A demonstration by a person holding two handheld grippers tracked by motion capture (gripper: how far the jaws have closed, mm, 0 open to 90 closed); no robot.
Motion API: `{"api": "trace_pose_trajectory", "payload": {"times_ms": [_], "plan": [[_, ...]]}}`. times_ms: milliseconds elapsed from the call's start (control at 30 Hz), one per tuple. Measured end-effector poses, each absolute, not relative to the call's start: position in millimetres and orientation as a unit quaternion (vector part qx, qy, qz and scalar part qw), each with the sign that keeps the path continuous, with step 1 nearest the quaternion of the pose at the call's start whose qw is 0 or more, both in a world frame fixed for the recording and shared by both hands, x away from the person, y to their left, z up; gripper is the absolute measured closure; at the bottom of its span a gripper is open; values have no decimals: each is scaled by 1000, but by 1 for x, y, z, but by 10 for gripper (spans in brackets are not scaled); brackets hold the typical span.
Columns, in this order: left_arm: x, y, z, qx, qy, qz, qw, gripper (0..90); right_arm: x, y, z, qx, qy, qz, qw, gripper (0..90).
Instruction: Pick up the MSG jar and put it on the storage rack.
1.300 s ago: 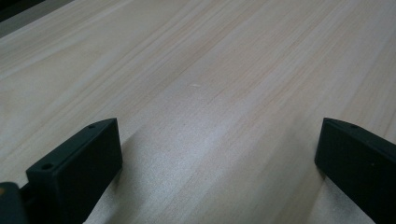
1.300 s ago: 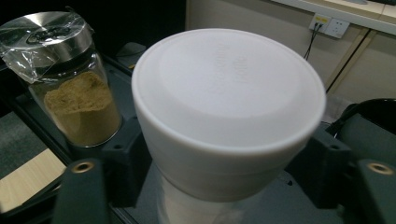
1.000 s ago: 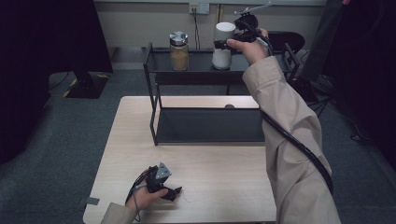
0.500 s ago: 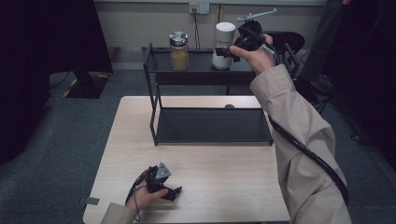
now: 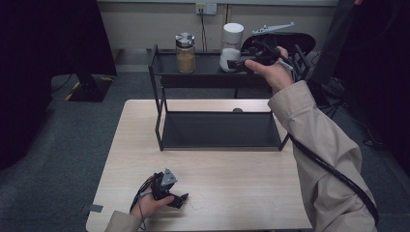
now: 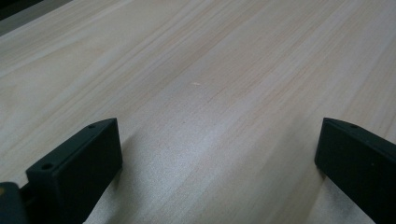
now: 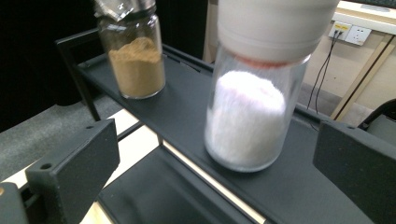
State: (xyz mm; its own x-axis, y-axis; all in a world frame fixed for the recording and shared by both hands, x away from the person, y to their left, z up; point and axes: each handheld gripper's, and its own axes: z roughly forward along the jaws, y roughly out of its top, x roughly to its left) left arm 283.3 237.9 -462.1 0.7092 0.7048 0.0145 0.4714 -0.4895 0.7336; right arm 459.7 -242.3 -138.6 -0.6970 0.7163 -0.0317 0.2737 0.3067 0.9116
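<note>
Shelf rack [image 5: 220,77], black, two-tiered, on a pale wooden table [image 5: 232,193]. On its top tier stand a jar of brown powder [image 5: 185,52] and, to its right, a white-capped jar of white powder [image 5: 231,46]. The right gripper [image 5: 237,64], jaws spread wide, hovers just beside the white jar without touching it. The left gripper [image 5: 180,199] rests released on the table's near edge.

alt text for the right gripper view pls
A glass jar of white powder with a white lid stands on a black shelf, between the open right gripper jaws. A jar of brown powder stands farther along it.
</note>
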Motion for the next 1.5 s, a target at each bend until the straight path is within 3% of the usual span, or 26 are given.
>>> {"api": "trace_pose_trajectory", "payload": {"times_ms": [633, 1500], "plan": [[285, 237, -462, 848, 347, 158, 367, 0, 425, -267, -180, 276, 788, 518, 186, 0], [286, 236, -462, 850, 344, 159, 366, 0, 384, -317, -263, 267, 782, 543, 152, 0]]}}
